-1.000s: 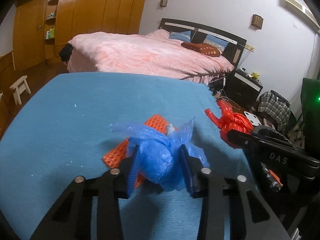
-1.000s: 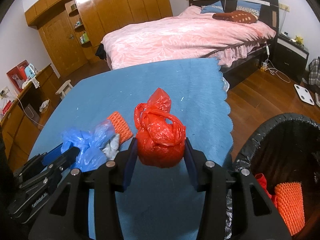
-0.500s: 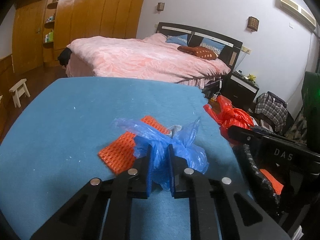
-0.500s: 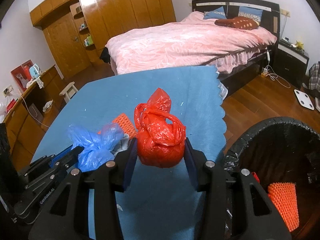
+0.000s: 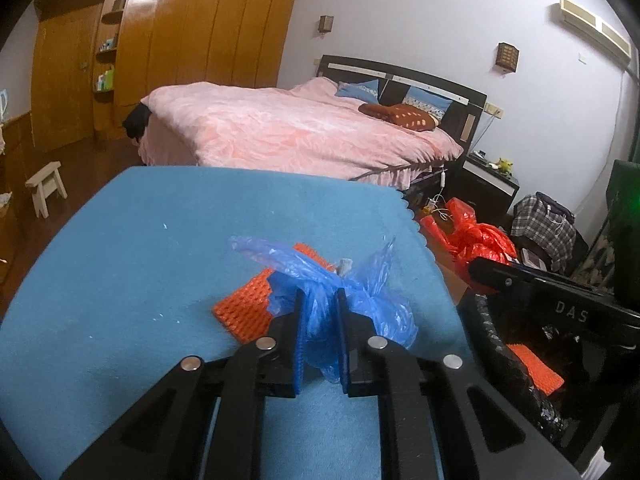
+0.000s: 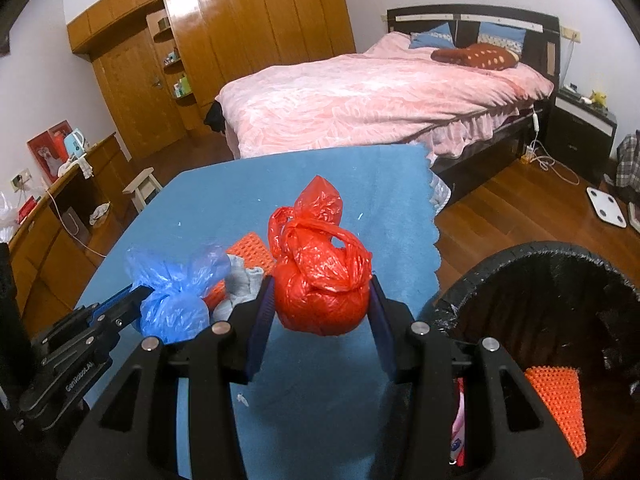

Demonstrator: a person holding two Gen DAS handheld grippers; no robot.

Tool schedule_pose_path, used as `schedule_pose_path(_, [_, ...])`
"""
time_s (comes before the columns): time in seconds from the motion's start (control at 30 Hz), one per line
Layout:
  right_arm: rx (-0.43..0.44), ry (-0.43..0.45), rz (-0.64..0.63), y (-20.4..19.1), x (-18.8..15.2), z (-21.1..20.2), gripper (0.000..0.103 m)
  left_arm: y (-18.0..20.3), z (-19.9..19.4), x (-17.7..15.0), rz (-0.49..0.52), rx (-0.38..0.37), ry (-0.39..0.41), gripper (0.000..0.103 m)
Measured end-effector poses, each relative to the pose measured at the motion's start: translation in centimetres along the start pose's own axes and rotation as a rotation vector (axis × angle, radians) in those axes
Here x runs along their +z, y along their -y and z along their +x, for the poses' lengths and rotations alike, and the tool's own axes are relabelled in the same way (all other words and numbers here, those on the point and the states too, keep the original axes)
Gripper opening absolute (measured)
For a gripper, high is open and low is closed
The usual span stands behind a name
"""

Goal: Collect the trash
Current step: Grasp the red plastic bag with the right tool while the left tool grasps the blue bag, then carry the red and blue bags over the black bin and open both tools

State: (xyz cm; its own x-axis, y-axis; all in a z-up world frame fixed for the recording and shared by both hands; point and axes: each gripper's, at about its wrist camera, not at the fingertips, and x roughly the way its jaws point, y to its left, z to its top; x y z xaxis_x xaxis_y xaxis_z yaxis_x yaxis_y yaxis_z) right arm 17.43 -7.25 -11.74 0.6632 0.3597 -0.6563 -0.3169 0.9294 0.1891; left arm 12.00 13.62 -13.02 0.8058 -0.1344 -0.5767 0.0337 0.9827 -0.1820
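A pink-covered bed [image 6: 380, 96] stands before wooden wardrobes [image 6: 224, 36] on wood flooring [image 6: 516, 208].

The left tongs [image 5: 319, 320] pinch a blue plastic bag [image 5: 340, 300] tight above the blue-covered counter [image 5: 140, 280]. An orange mesh piece [image 5: 244, 308] lies on the counter just behind the bag. At right, the right tongs [image 5: 520, 276] hold a red bag [image 5: 476, 236] over the black bin [image 5: 500, 364]. A pink bed [image 5: 300, 132] stands beyond.
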Motion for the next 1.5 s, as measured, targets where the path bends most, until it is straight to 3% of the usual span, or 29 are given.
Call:
schedule_pose_path(0.5, [-0.014,0.096,0.014,2.1,0.0,-7.0,0.044,4.3,-2.9,1.7,0.047,-0.027,0.062,0.013])
schedule_pose_path(1.0, [-0.103,0.174,0.064,7.6,-1.5,-14.4,0.044,12.2,-4.0,2.7,0.125,-0.163,0.094,0.013])
schedule_pose_path(1.5, [-0.245,0.178,0.132,14.1,-4.7,-18.3,0.044,20.7,-2.1,1.5,0.224,-0.304,0.039,0.013])
